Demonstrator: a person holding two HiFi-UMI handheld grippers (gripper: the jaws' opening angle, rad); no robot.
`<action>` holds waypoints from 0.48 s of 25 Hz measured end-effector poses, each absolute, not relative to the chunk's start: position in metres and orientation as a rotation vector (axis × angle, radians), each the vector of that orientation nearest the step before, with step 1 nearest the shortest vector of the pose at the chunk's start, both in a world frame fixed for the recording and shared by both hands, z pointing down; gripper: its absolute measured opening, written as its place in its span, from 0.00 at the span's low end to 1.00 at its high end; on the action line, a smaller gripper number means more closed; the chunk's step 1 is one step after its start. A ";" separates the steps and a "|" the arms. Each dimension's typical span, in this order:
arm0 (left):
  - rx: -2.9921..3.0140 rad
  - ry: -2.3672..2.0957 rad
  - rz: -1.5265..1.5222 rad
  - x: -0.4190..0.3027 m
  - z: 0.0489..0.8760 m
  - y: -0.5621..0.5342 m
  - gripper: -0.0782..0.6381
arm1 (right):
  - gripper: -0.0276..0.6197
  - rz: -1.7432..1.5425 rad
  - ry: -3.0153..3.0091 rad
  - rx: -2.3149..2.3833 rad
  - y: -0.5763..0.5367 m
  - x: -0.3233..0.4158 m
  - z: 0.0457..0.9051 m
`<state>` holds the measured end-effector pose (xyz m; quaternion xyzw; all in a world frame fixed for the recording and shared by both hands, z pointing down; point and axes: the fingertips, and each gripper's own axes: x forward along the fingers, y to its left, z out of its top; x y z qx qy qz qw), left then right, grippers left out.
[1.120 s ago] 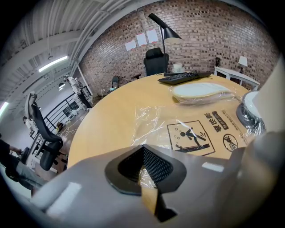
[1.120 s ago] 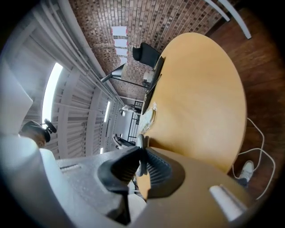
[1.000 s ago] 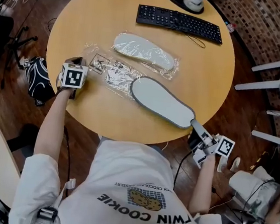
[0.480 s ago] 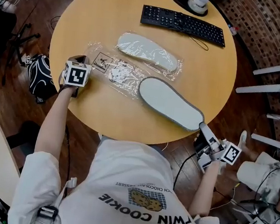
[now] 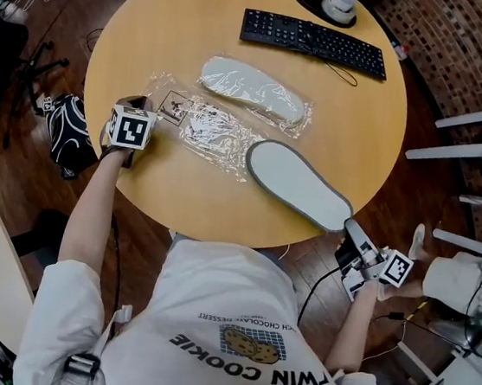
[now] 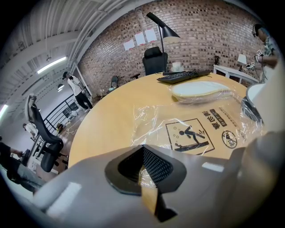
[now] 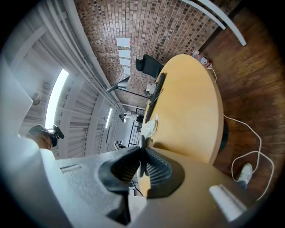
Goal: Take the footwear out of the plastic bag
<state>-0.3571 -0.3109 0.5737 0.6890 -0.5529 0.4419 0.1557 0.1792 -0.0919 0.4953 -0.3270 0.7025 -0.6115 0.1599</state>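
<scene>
- The left gripper (image 6: 143,165) is clenched on a corner of the plastic bag (image 5: 204,124), which lies flat near the left side of the round table (image 5: 176,14). The film looks thin, crinkly and slippery, so a pinch at its rim is about the only hold it offers.
- Just behind the bag lies a second slipper (image 5: 252,88), sealed in its own wrapper, with neither gripper on it.
- The task's slipper (image 5: 298,186) lies on the table with its flat white face up. Its toe is at the bag's mouth and its heel sticks out over the near edge. It looks light, flat and bendy. The grey rim should give fair purchase, though held by one end it will likely droop.
- The right gripper (image 5: 349,228) is pinched tight on that heel rim, just off the table's edge.
- I can't tell whether the toe is quite clear of the film, since it is clear plastic over pale wood. The right gripper view shows the slipper only edge-on.
</scene>
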 end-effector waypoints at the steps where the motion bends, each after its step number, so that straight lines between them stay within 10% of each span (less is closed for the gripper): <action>1: 1.973 -1.583 1.266 -0.357 0.574 -0.311 0.11 | 0.10 -1.764 2.012 -0.954 -0.090 0.181 0.502; 12: 1.946 -1.588 1.234 -0.361 0.570 -0.315 0.12 | 0.11 -1.802 2.170 -1.216 -0.096 0.182 0.545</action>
